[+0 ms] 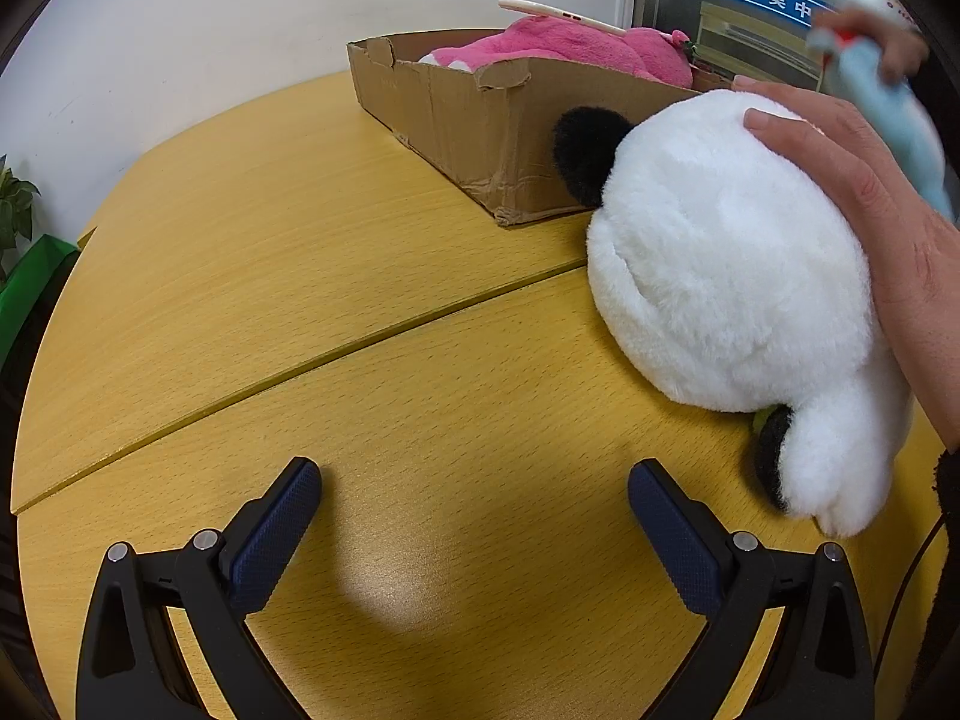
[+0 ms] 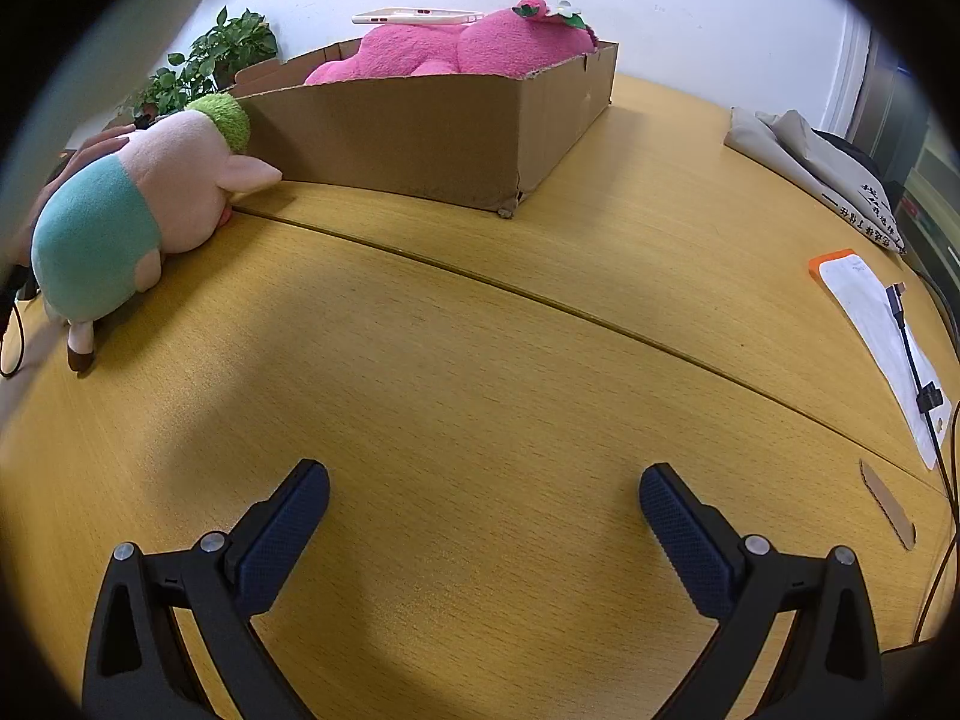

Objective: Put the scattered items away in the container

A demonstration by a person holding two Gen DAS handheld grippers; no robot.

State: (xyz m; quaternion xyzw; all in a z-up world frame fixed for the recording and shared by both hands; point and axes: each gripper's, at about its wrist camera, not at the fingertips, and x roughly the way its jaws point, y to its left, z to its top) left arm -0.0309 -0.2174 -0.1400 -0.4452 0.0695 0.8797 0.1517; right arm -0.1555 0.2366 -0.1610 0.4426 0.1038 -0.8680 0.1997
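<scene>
Task prob early-to-mid: only the pink plush (image 2: 456,45) sits in the cardboard box (image 2: 420,138), at 12 o'clock in the right wrist view, w/ a phone (image 2: 417,16) resting on top of it. Two toys left out on the wooden table (image 2: 480,330). The panda plush (image 1: 732,276) lies at approx 2 o'clock from the left gripper (image 1: 474,492), right beside the box wall, a bare hand (image 1: 840,168) pressed on it; that hand isn't a gripper. The pig plush (image 2: 138,210), teal shirt & green hair, lies at 10 o'clock from the right gripper (image 2: 483,495), snout nearly touching the box's near wall; a blurry blue-ish toy at 1 o'clock in the left view is prob the same pig, can't confirm. Both grippers spread wide, empty, hovering over bare table. Paper & cable (image 2: 912,354) at 3 o'clock look like non-task clutter. Judgement: one toy in, two to go, neither gripped yet.
</scene>
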